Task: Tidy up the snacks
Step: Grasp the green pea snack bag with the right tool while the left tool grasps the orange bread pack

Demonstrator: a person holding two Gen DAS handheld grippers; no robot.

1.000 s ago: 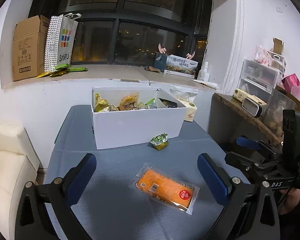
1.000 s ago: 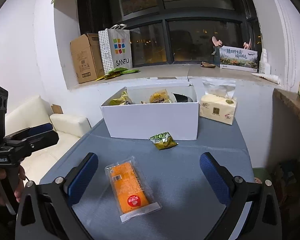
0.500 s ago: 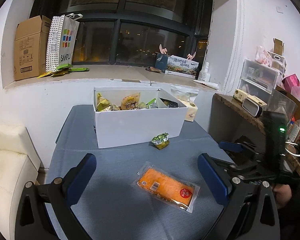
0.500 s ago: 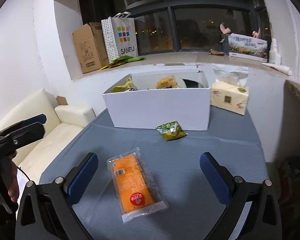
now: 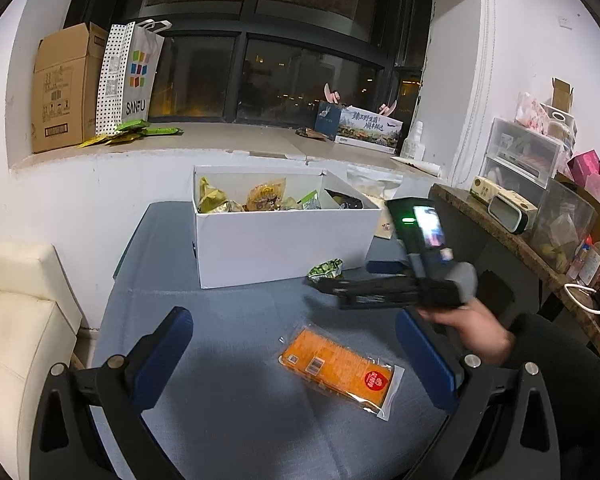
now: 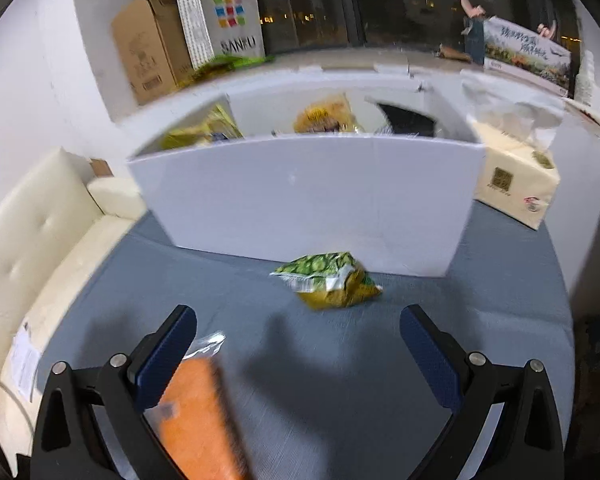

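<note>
A white box (image 5: 284, 240) with several snack packets inside stands on the blue-grey table (image 5: 228, 400); it also shows in the right wrist view (image 6: 308, 200). A small green-yellow snack packet (image 6: 330, 278) lies in front of the box, also in the left wrist view (image 5: 326, 269). An orange snack in clear wrap (image 5: 338, 366) lies nearer, also at the right wrist view's lower left (image 6: 198, 412). My left gripper (image 5: 296, 356) is open and empty above the table. My right gripper (image 6: 300, 356) is open and empty, close to the green packet; in the left wrist view its fingertips (image 5: 324, 285) reach beside that packet.
A tissue pack (image 6: 516, 184) sits right of the box. A cream sofa (image 6: 40, 240) stands left of the table. A cluttered side shelf (image 5: 540, 216) is at the right. A cardboard box (image 5: 64, 88) and a paper bag (image 5: 132, 80) stand on the windowsill.
My right gripper has moved forward and down towards the green packet and the box, and has come well into the left wrist view. My left gripper has barely moved.
</note>
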